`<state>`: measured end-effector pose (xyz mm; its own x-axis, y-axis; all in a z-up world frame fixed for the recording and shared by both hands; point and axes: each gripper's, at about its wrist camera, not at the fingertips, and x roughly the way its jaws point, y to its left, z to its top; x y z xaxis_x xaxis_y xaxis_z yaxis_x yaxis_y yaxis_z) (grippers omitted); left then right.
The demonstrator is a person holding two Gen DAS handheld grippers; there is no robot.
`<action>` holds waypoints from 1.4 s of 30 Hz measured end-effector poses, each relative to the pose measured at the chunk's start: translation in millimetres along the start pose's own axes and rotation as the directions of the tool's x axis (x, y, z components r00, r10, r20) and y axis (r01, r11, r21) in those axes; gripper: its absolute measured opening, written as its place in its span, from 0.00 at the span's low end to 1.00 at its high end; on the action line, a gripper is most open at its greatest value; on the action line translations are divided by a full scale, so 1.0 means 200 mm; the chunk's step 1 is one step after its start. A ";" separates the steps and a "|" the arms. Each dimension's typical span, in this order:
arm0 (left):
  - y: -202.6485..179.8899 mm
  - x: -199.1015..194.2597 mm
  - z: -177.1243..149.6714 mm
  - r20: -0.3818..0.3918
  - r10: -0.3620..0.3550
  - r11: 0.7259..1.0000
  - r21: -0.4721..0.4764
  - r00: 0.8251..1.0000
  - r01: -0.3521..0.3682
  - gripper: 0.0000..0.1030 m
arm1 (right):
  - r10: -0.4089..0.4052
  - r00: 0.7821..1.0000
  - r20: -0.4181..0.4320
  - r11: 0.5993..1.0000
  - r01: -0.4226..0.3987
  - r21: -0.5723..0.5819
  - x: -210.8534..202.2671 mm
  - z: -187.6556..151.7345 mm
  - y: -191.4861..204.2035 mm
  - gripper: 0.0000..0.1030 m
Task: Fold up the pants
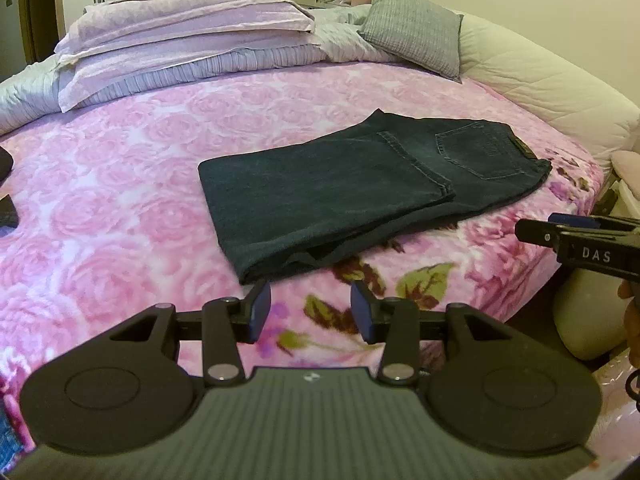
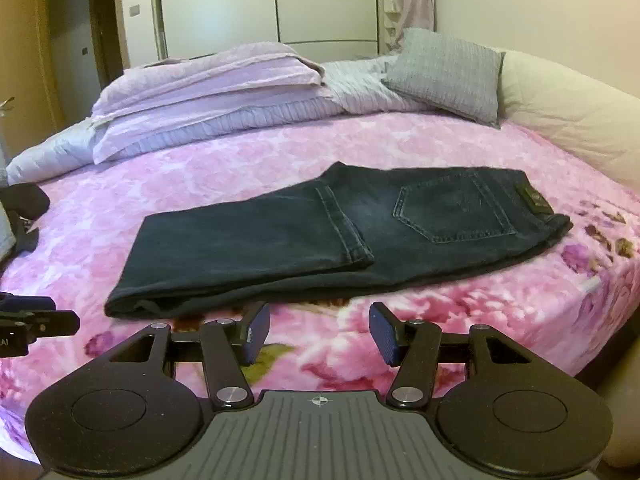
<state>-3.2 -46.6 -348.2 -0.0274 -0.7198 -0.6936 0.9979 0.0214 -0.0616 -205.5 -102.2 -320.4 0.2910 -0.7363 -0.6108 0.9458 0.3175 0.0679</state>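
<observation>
Dark blue jeans [image 1: 360,184] lie folded on the pink rose blanket [image 1: 120,184], legs doubled over toward the back pocket, waistband to the right. In the right wrist view the jeans [image 2: 320,240] span the middle, with a leather patch at the right end. My left gripper [image 1: 311,308] hovers open just short of the folded near edge, holding nothing. My right gripper [image 2: 318,330] is open too, in front of the jeans' near edge. Each gripper shows at the side of the other's view: the right gripper [image 1: 580,236] and the left gripper [image 2: 36,324].
Lilac pillows [image 1: 180,36] and a grey cushion [image 1: 416,28] lie at the bed's far side, against a cream padded headboard [image 1: 540,80]. A dark garment [image 2: 24,204] rests at the left edge. The bed's edge [image 2: 600,320] drops off at the right.
</observation>
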 end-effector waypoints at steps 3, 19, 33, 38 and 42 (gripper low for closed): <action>0.00 -0.04 -0.02 0.005 0.001 1.000 -0.002 1.000 -0.001 0.38 | -0.001 1.000 0.007 1.000 0.001 -0.007 -0.05 -0.01 0.02 0.51; 0.00 0.00 -0.01 -0.009 0.009 1.000 0.006 1.000 -0.009 0.38 | -0.004 1.000 0.004 1.000 0.004 0.007 -0.05 -0.02 -0.01 0.51; 0.04 0.22 0.02 -0.080 0.027 1.000 -0.005 0.996 -0.028 0.38 | 0.000 0.997 -0.074 1.000 0.002 0.028 0.18 -0.02 -0.07 0.51; 0.03 0.33 0.06 -0.103 0.038 0.999 -0.008 0.994 -0.039 0.38 | -0.005 0.995 -0.102 0.999 0.009 0.041 0.28 -0.02 -0.13 0.51; 0.06 0.42 0.10 -0.108 0.037 0.999 -0.028 0.993 -0.040 0.38 | -0.019 0.994 -0.107 0.999 0.024 0.045 0.37 0.00 -0.24 0.51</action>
<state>6.8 -120.8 -391.9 0.0029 -0.6391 -0.7691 0.9961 0.0699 -0.0543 -229.1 -171.6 -367.6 0.2558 -0.6744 -0.6926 0.9581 0.2724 0.0885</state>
